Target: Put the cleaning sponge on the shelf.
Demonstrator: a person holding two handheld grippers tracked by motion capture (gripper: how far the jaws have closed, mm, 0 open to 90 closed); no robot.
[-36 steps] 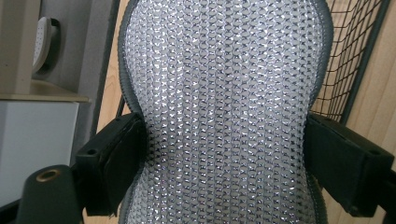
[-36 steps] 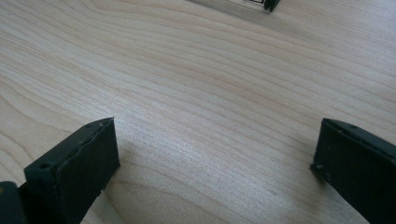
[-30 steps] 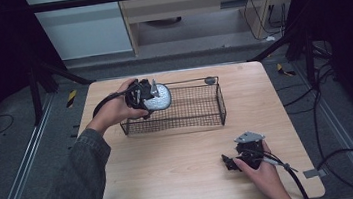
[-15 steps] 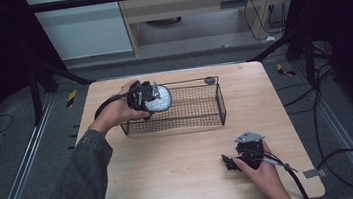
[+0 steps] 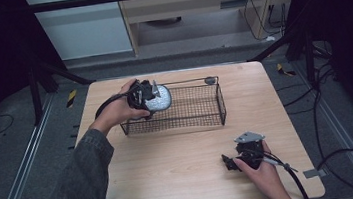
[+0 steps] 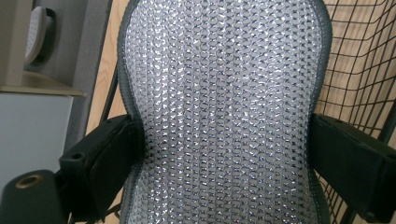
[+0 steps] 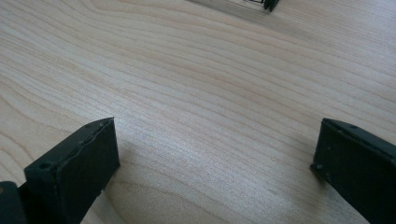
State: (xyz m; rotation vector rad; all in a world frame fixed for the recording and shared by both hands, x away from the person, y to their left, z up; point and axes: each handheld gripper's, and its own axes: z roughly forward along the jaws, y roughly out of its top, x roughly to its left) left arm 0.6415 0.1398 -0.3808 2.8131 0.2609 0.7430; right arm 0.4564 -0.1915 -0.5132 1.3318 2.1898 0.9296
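A silver mesh pad with a grey rim (image 6: 224,107) sits squeezed between my left gripper's two black jaws. In the high view that silver pad (image 5: 160,98) hangs at the left end of the black wire basket (image 5: 207,121), with my left gripper (image 5: 150,97) shut on it over the basket's rim. Near the table's front right, my right gripper (image 5: 228,161) rests low on the wood. Its jaws stand wide apart in the right gripper view, with bare tabletop (image 7: 210,107) between them.
A small dark round object (image 5: 209,80) lies by the basket's far right corner. Light wooden table (image 5: 172,170) spreads in front of the basket. Black frame posts and cables stand around the table; a cable trails from each gripper.
The left hand and the silver pad have shifted slightly at the basket's left end. The right gripper has stayed where it was.
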